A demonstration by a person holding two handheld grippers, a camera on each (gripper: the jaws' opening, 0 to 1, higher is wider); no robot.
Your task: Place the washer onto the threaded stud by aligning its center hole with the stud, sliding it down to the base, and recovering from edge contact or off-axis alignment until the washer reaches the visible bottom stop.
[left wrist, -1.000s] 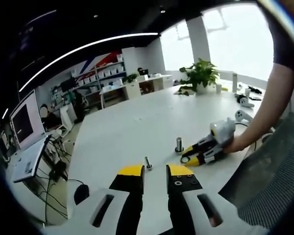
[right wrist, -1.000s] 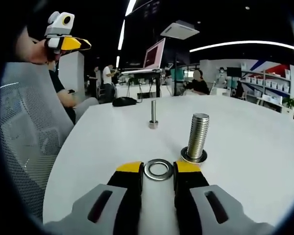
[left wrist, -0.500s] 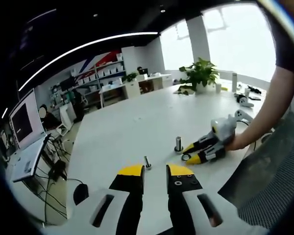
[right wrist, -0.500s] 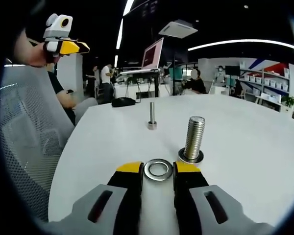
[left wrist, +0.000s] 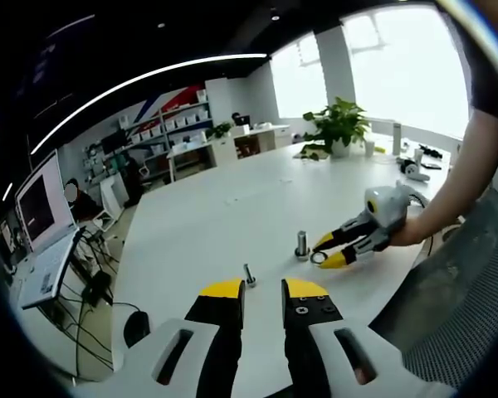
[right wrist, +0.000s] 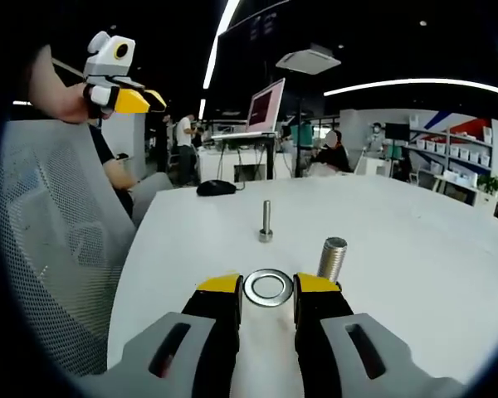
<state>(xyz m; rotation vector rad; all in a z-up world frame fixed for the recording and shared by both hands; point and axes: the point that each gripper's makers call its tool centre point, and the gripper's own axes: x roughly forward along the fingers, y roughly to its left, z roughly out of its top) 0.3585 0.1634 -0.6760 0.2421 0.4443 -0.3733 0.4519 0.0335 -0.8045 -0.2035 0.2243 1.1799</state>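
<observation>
Right gripper (right wrist: pixel 268 292): yellow-tipped jaws clamped on the flat steel washer (right wrist: pixel 268 287), held level between the tips, clear of the table (right wrist: pixel 415 265). Threaded stud (right wrist: pixel 332 259): thick, ridged, upright, just beyond the right jaw tip, its top near washer height. Slim bolt (right wrist: pixel 266 221): upright, farther ahead, open white tabletop around it. Mesh chair back (right wrist: pixel 58 249) borders the table's left edge. Left gripper (left wrist: pixel 263 292): jaws parted slightly, nothing between them; slim bolt (left wrist: pixel 250 276) just ahead, stud (left wrist: pixel 302 245) beyond, the right gripper (left wrist: pixel 332 249) beside it.
</observation>
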